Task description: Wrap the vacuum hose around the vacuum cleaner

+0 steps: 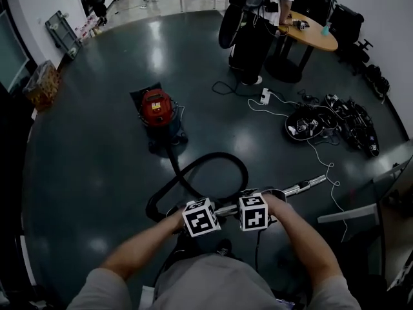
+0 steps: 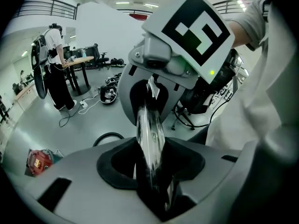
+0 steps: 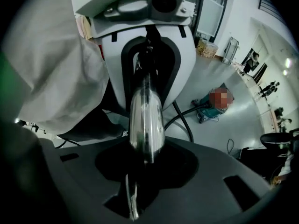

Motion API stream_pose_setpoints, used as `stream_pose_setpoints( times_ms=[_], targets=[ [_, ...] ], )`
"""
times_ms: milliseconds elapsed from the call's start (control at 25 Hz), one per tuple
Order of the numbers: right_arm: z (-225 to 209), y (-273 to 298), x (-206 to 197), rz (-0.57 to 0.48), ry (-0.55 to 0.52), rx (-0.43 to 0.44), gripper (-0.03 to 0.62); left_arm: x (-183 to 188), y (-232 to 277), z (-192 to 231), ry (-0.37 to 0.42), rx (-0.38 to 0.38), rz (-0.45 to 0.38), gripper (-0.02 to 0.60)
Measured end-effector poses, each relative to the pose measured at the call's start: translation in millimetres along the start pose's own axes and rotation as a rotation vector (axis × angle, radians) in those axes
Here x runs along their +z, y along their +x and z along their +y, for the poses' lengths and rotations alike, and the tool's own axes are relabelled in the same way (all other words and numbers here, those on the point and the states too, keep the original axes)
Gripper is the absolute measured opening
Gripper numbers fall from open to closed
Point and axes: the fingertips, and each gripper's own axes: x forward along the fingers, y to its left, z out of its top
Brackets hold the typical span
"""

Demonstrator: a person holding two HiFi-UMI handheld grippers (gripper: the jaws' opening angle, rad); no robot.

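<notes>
The red vacuum cleaner point(image 1: 157, 108) stands on the dark floor ahead of me. Its black hose point(image 1: 213, 166) curls in a loop back to a shiny metal wand point(image 1: 303, 186) held level in front of my body. My left gripper point(image 1: 205, 213) and right gripper point(image 1: 253, 210) sit side by side on that wand and face each other. In the left gripper view the wand point(image 2: 149, 134) runs between the jaws of the left gripper point(image 2: 152, 171), which is shut on it. In the right gripper view the right gripper point(image 3: 145, 171) is likewise shut on the wand point(image 3: 146, 120).
A person point(image 1: 255, 24) stands by a round wooden table point(image 1: 316, 34) at the back right. A power strip with cables point(image 1: 264, 97) and a heap of black gear point(image 1: 322, 123) lie on the floor to the right. A box point(image 1: 42, 82) sits at the far left.
</notes>
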Motion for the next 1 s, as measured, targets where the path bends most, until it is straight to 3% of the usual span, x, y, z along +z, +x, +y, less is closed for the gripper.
stream_pose_setpoints(
  times_ms=[600,760,1000],
  targets=[
    [-83,-35,37,0.026,0.122,-0.156,0.189,-29,-34,78,-0.029,-0.05,-0.029,0.172],
    [-95,-59,47,-0.136,0.33,-0.236,0.189,-50,-32,91,-0.062,-0.042,-0.002,0.172],
    [-114,-72,36,-0.32,0.736,-0.401,0.187,-47,-36,117,-0.143,-0.023,-0.076,0.172]
  ],
)
